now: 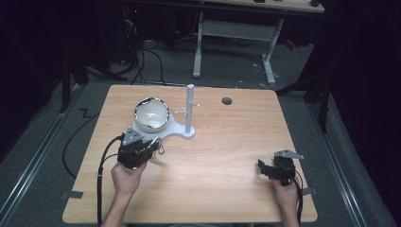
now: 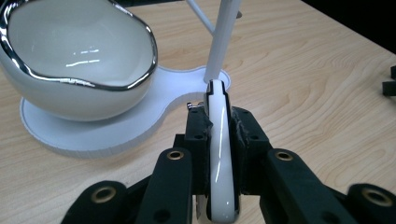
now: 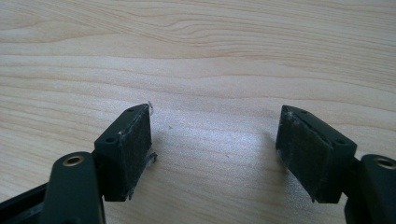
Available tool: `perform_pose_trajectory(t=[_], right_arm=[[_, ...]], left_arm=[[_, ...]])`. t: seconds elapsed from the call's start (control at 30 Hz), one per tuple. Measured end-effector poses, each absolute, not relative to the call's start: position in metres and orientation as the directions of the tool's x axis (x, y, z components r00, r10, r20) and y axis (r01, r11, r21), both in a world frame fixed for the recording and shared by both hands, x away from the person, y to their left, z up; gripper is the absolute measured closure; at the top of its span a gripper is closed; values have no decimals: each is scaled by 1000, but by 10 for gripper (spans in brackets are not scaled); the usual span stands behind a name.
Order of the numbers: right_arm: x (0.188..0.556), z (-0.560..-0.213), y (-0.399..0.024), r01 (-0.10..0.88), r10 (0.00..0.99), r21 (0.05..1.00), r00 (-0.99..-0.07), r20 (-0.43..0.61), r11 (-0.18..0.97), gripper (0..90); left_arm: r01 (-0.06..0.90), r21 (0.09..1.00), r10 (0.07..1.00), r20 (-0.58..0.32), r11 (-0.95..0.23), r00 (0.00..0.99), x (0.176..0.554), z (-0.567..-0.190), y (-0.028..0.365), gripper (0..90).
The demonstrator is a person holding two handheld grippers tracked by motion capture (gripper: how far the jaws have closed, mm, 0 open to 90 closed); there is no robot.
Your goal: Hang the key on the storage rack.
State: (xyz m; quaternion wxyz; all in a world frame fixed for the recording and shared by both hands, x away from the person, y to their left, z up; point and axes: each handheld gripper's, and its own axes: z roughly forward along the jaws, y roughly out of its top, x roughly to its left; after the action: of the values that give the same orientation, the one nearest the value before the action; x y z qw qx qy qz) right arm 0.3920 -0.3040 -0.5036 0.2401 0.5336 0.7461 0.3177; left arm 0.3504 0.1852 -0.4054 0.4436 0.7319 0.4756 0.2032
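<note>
My left gripper [image 1: 153,144] is shut on a white glossy curved piece [image 2: 219,154] that stands on edge between its pads; a small metal bit shows at the piece's far end. Just beyond it is a white stand with a flat base [image 2: 154,116], an upright post [image 1: 190,109] and short side pegs. A white bowl with a silver rim [image 1: 151,113] sits on the base's left part, and in the left gripper view the bowl [image 2: 79,70] looks empty. My right gripper [image 1: 262,168] rests near the table's front right, open, with only bare wood between its pads [image 3: 126,149].
The wooden table [image 1: 227,142] has a small round hole [image 1: 227,100] at the back right of the stand. Cables trail from both grippers toward the front edge. Behind the table are a dark floor, cables and another desk's white legs [image 1: 198,47].
</note>
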Motion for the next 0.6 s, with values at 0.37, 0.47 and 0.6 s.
perform_pose_trajectory(t=[0.37,0.47,0.6], right_arm=[[392,-504,-304,644,949,730,-315,-19,229,269],[392,-504,-304,644,949,730,-316,-19,229,269],[392,-504,-304,644,949,730,-315,-19,229,269]], left_arm=[[483,864,853,-143,-139,501,360,-382,182,784],[479,867,848,-144,-141,510,366,-377,181,784],[469,873,845,-146,-135,515,373,-371,179,784]])
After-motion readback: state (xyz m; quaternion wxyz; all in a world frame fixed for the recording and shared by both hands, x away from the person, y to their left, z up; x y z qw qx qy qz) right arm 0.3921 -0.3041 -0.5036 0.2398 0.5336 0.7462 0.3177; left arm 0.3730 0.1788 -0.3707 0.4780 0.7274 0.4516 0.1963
